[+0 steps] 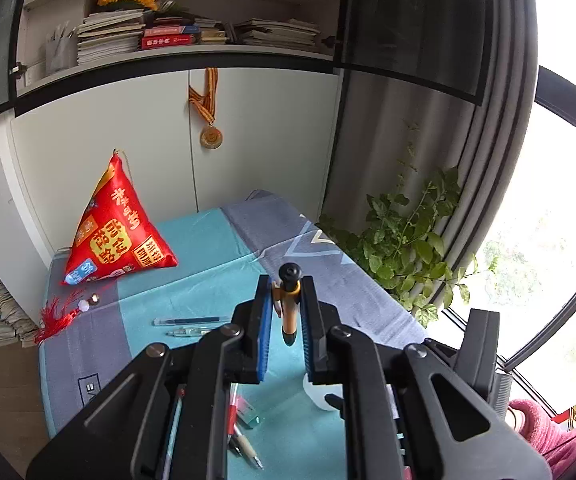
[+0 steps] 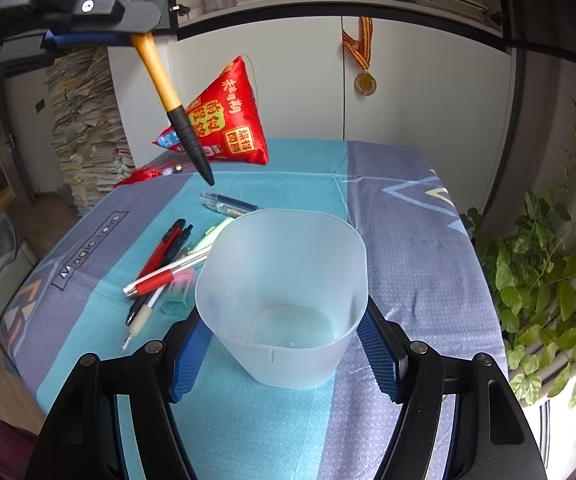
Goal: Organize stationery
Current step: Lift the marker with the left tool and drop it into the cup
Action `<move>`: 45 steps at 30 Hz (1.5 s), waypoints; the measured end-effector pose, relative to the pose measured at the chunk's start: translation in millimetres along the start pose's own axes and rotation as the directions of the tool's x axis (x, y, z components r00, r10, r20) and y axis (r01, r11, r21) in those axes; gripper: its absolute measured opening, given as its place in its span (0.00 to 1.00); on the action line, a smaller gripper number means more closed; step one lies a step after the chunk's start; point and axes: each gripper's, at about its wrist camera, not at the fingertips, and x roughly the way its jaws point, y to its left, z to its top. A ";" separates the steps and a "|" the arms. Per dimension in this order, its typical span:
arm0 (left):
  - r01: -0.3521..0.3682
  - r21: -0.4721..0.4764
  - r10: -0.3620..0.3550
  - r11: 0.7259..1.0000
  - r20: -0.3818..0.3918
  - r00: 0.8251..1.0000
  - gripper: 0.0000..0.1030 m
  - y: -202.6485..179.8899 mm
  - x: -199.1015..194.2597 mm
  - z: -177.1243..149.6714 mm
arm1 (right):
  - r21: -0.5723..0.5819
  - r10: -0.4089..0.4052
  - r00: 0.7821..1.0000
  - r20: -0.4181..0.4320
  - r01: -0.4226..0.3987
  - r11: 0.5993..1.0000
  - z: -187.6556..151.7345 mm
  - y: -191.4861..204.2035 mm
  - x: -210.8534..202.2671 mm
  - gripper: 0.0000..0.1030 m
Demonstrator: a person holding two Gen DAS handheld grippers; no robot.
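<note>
Two hand-held grippers over a worktop [image 2: 427,240] w/ a blue-and-grey cloth.

Left hand-held gripper [image 1: 286,312] is clamped on one orange pen [image 1: 288,308], lifted clear of the cloth. In the right wrist view the same orange pen [image 2: 168,96] hangs at upper left, long axis steeply tilted, black tip pointing down and to the right, toward the cup. The tip is above and to the left of the cup's far rim, not yet over the opening.

Right hand-held gripper [image 2: 284,344] has its blue pads against both sides of one translucent plastic cup [image 2: 284,292], steadying it upright on the cloth. Cup looks empty inside.

So the left is the arm carrying the pen; judged next move: shift it right and toward the cup mouth, then lower it tip first.

Loose pens [image 2: 168,264] lie left of the cup: approx. 7–8, exact count unclear as they overlap. Two of them lie apart, further back. One small clear-green item, maybe a sharpener or eraser [image 2: 176,300], sits beside the heap.
</note>
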 end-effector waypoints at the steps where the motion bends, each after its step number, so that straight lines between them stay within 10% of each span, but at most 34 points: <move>1: 0.013 0.011 -0.013 1.000 0.004 1.000 0.11 -5.4 -0.9 0.9 | -0.001 0.000 1.000 0.001 0.000 1.000 -0.2 0.1 -0.1 0.69; 34: 0.098 0.073 -0.081 0.992 -0.211 0.974 0.12 -32.9 40.0 -54.3 | -0.006 -0.003 1.000 0.003 0.003 1.000 -3.1 4.5 -3.4 0.69; 42: 0.076 0.073 -0.064 0.994 -0.159 0.985 0.16 -24.4 23.9 -45.9 | -0.006 -0.002 1.000 0.002 0.003 1.000 -2.8 5.8 -4.2 0.69; 45: 0.000 0.033 0.002 0.999 -0.068 0.998 0.36 -0.2 2.5 -32.9 | -0.007 0.000 1.000 0.002 0.000 1.000 -3.4 6.1 -4.7 0.69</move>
